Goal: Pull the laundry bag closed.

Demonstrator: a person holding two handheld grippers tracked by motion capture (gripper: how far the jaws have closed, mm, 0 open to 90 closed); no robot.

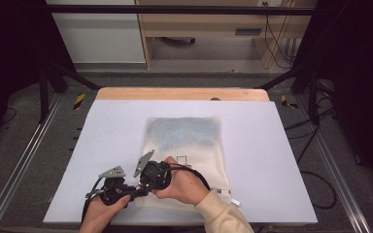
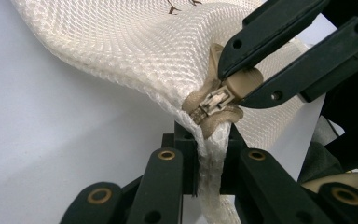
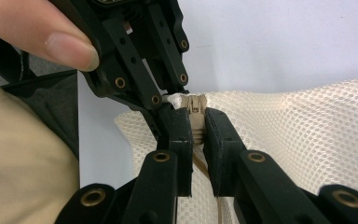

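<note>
Left gripper (image 2: 209,154), bottom centre of the left gripper view: black jaws clamped on the bag's corner edge, a folded strip of cream mesh squeezed between them. Right gripper (image 3: 196,135), bottom centre of its own view: jaws pinched together on the tan zip pull (image 2: 242,81), a flat smooth tab. In the left gripper view the right gripper comes in from the upper right, jaws closed on that pull, with the metal slider (image 2: 214,100) just below it, ringed by beige tape.

Bag (image 1: 187,155): cream mesh, fine honeycomb weave, flat rectangle, centre of the high view with its near left corner lifted at the two grippers, lower centre-left. A bluish patch shows through the mesh at the far half. Small label (image 1: 182,158) near mid bag.

Table (image 1: 272,160): smooth pale sheet, wood strip along the far edge. Cream sleeve (image 1: 226,213) at bottom right of centre.
</note>
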